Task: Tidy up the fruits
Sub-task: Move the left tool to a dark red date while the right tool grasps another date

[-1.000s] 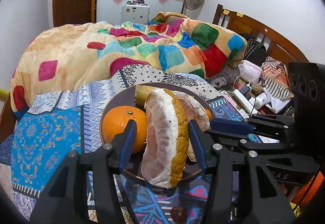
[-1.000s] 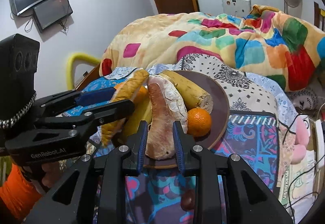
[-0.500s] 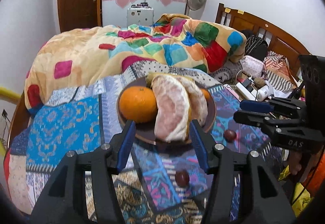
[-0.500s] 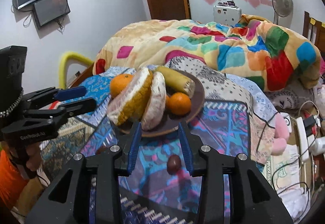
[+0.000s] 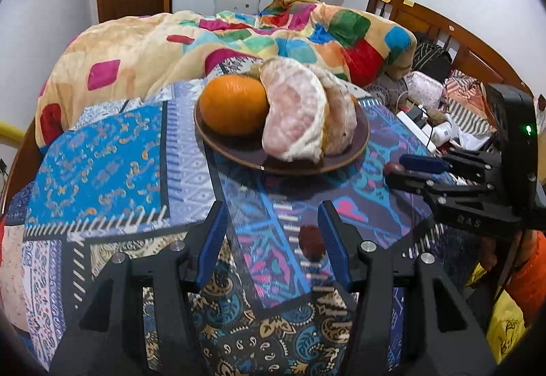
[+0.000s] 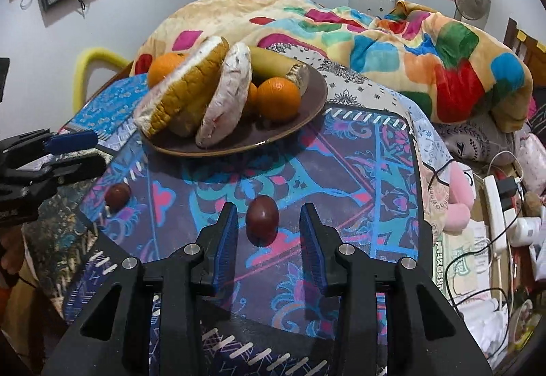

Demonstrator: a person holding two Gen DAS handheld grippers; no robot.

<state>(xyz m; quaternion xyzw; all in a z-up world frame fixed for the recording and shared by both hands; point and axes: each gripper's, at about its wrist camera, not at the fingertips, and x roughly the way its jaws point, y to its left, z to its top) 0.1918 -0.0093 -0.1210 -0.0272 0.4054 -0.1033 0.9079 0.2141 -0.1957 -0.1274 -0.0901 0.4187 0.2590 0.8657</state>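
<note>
A brown plate on the patterned cloth holds two pomelo wedges, oranges and a banana. Two small dark red fruits lie on the cloth in front of the plate. My left gripper is open and empty, with one small fruit by its right finger. My right gripper is open, and the other small fruit lies between its fingertips, untouched. The first small fruit also shows at the left in the right wrist view.
A colourful quilt lies bunched behind the plate. Cables, a power strip and soft toys clutter the right side. A wooden headboard runs along the far right. Each gripper shows in the other's view.
Both grippers have let go of the pomelo wedges, which now lie on the plate, and have pulled back from the plate toward the small dark fruits on the cloth.
</note>
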